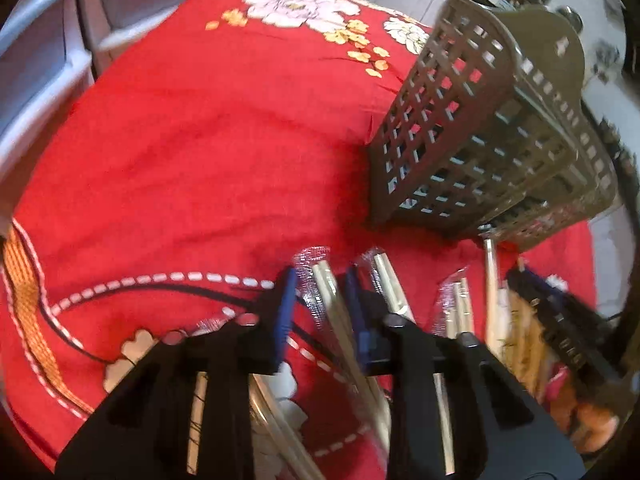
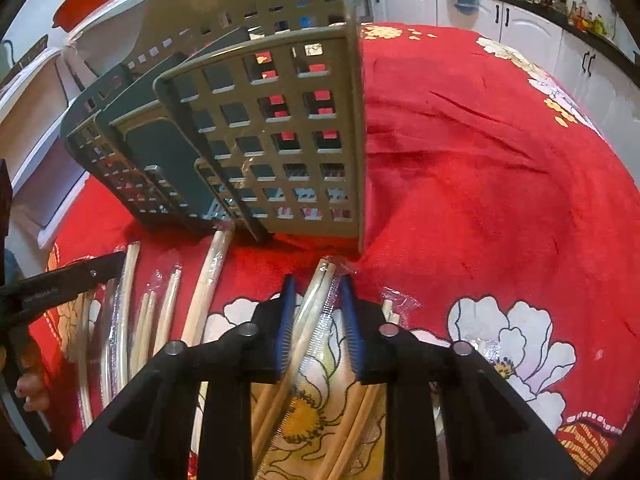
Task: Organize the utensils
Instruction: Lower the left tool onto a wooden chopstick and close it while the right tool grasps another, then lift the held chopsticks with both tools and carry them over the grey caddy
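Observation:
Several pairs of wooden chopsticks in clear plastic wrappers lie side by side on a red flowered tablecloth (image 1: 192, 152). A grey-green lattice utensil holder (image 1: 492, 128) with several compartments stands just behind them; it also shows in the right wrist view (image 2: 256, 128). My left gripper (image 1: 320, 304) is open, its blue-padded fingers on either side of one wrapped pair (image 1: 326, 284). My right gripper (image 2: 318, 312) is open around another wrapped pair (image 2: 320, 300). Neither pair is lifted. The left gripper shows at the left edge of the right wrist view (image 2: 68, 280).
More wrapped chopsticks (image 2: 132, 312) lie to the left of my right gripper. White drawers (image 1: 36, 80) stand beyond the cloth's left edge. White cabinets (image 2: 520, 20) and a cluttered counter run along the back. Bare red cloth (image 2: 500, 168) spreads right of the holder.

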A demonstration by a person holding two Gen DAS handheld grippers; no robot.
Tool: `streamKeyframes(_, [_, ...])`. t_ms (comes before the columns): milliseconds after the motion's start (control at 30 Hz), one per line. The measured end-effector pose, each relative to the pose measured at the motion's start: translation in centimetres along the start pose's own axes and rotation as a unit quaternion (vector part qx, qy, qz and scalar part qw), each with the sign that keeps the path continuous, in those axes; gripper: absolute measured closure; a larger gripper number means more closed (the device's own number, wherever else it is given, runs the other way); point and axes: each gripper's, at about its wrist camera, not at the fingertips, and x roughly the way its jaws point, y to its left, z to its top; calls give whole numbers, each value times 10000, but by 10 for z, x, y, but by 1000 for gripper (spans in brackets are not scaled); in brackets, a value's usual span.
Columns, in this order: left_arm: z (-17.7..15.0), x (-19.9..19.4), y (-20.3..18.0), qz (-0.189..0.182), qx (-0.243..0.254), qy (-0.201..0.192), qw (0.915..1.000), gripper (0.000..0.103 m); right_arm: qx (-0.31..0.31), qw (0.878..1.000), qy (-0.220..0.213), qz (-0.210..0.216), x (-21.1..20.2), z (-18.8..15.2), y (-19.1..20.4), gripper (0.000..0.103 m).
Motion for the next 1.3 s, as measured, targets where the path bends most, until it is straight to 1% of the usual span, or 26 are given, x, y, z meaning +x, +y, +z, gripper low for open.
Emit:
streamKeyframes(33, [0, 0, 1, 25, 18, -34, 10000, 94, 28, 10000, -14, 25, -2, -1, 0, 87])
streamKeyframes(67, [2, -1, 2, 25, 33, -74, 10000, 95, 54, 9999, -22, 86, -4, -1, -2, 89])
streamKeyframes(100, [0, -1, -1, 0, 36, -98, 9999, 98, 88, 9998, -29, 168, -5, -1, -4, 91])
streamKeyframes(133, [-1, -3, -1, -84, 14, -130, 9999, 100, 123, 9996, -34, 234, -6, 0, -6, 92])
streamKeyframes(200, [-3, -8, -1, -230, -15, -207, 9995, 100, 240, 9989, -37, 403, -11, 1, -10, 94])
streamKeyframes(233, [-3, -14, -1, -293, 6, -297, 9991, 100, 277, 9980, -67, 559, -16, 0, -11, 94])
streamKeyframes(400, [-1, -54, -7, -539, 113, -830, 9950, 101, 225, 9946, -351, 950, -46, 4, -6, 95])
streamKeyframes(467, [1, -75, -9, -638, 175, -1089, 9918, 101, 126, 9925, -523, 1095, -62, 8, -2, 95])
streamKeyframes(667, [7, -130, -20, -890, 298, -1667, 9815, 102, -248, 9823, -1201, 1413, -119, 20, 12, 96])
streamKeyframes(833, [14, -166, -34, -1007, 459, -2074, 9720, 102, -510, 9722, -1753, 1464, -157, 34, 17, 97])
streamKeyframes(967, [25, -190, -44, -1129, 547, -2326, 9644, 102, -596, 9643, -2083, 1522, -181, 44, 18, 97])
streamKeyframes(1067, [37, -210, -53, -1257, 608, -2527, 9574, 102, -630, 9572, -2346, 1571, -200, 56, 18, 97])
streamKeyframes(1300, [67, -243, -72, -1301, 731, -2979, 9428, 102, -657, 9397, -2979, 1545, -241, 88, 14, 97])
